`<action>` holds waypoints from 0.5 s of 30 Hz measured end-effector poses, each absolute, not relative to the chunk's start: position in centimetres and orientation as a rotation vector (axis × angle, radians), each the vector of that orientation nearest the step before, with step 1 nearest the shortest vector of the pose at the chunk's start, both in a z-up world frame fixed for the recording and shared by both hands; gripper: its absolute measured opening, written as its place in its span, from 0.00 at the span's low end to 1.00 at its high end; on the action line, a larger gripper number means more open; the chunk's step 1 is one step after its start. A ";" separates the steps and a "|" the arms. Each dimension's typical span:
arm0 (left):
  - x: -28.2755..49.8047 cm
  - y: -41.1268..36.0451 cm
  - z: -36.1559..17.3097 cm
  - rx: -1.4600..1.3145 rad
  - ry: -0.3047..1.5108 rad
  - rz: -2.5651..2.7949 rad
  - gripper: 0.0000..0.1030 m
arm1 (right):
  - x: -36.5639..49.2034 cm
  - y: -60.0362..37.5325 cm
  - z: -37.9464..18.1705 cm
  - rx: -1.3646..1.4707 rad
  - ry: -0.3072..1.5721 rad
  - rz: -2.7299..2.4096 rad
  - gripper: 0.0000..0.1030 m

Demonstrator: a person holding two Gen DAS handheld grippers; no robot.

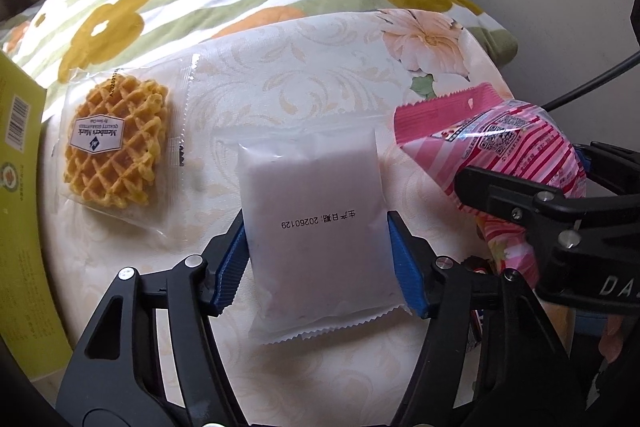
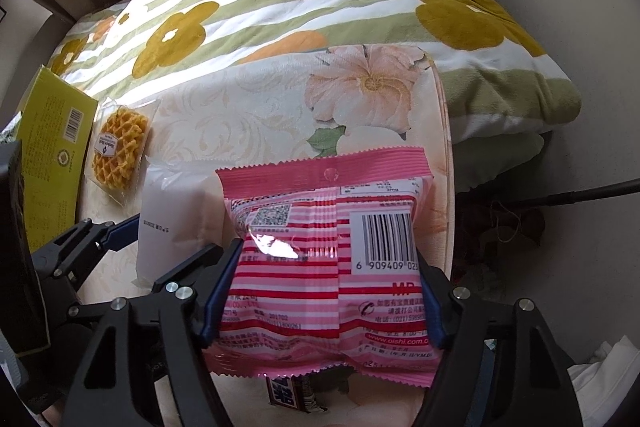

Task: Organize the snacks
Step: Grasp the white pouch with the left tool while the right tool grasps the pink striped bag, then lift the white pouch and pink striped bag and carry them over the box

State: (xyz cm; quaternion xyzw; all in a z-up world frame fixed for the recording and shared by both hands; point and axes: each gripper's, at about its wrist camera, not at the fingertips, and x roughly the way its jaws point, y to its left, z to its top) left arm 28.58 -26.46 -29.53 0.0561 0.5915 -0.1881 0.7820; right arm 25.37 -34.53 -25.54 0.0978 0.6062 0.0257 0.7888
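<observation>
Two packets are in my grip at once, one per hand. My left gripper (image 1: pixel 318 263) has its blue fingers (image 1: pixel 230 267) clamped on the long sides of a frosted white snack pouch (image 1: pixel 314 223) that lies flat on the floral-covered counter (image 1: pixel 280 87), printed date facing up; taking it across the narrow width looks like the surest hold on a soft, slippery wrapper. My right gripper (image 2: pixel 324 303) has its fingers (image 2: pixel 218 291) pressed on both sides of a pink striped snack bag (image 2: pixel 320 251), barcode side up, and it seems tilted clear of the cloth. In the left view that bag sits at three o'clock from the pouch. At ten o'clock lies a clear-wrapped waffle cookie (image 1: pixel 116 155), untouched, and just beyond it, at nine o'clock, a yellow-green box (image 1: pixel 20 187); whether it is open or holds anything I cannot tell. Under the pink bag's near edge, a dark wrapped bar (image 2: pixel 294 393) peeks out. No tray or basket for sorting shows.
</observation>
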 end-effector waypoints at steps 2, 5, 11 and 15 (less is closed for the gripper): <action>28.4 -26.2 -29.3 0.100 1.280 -0.416 0.60 | 25.2 -34.7 -25.2 0.221 1.294 0.046 0.68; 27.9 -26.0 -28.7 0.081 1.274 -0.424 0.59 | 24.8 -35.0 -24.3 0.231 1.273 0.038 0.68; 27.0 -25.6 -25.9 0.047 1.228 -0.435 0.59 | 23.7 -35.2 -21.5 0.229 1.209 0.024 0.68; 26.4 -24.8 -22.8 0.014 1.175 -0.430 0.59 | 22.6 -35.0 -18.5 0.224 1.143 0.026 0.68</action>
